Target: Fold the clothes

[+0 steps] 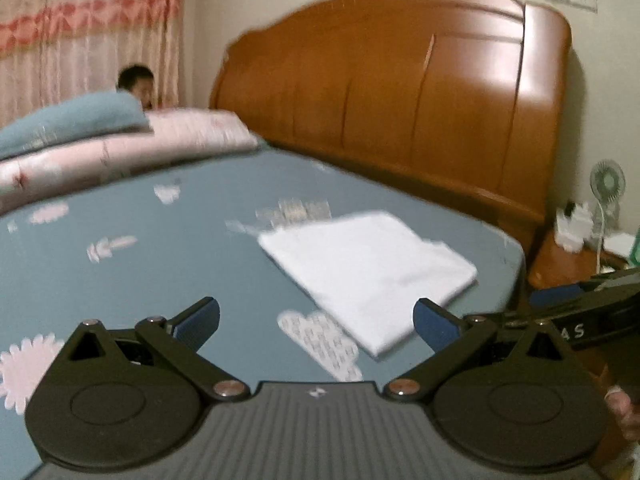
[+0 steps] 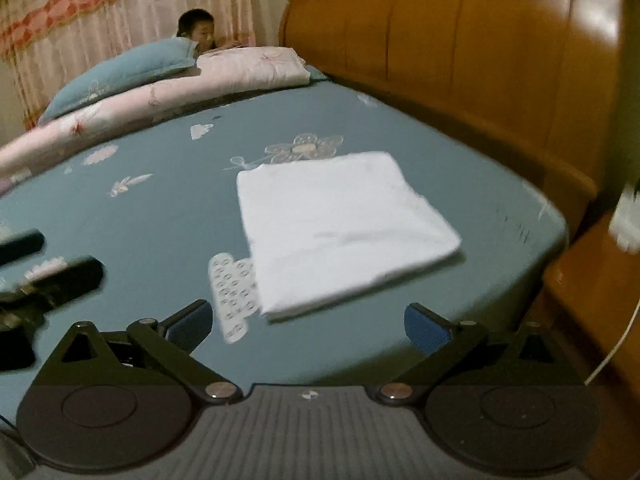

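Already your white cloth garment [image 2: 344,232] lies folded into a flat square on the blue flowered bed sheet [image 2: 160,216], both the left gripper [image 1: 316,320] and the right gripper [image 2: 308,324] spread wide and empty, so little folding looks left.

Blue floral bedsheet [image 2: 168,216] covering bed. Pink quilt [image 2: 160,96] lying along edge at 10 o'clock w/ blue pillow [image 2: 120,72] resting on top. Wooden headboard [image 2: 460,48] standing at 1 o'clock. Person [image 2: 196,28] sitting behind pillow. Small fan [image 1: 607,184] standing on nightstand [image 1: 560,264], 3 o'clock.
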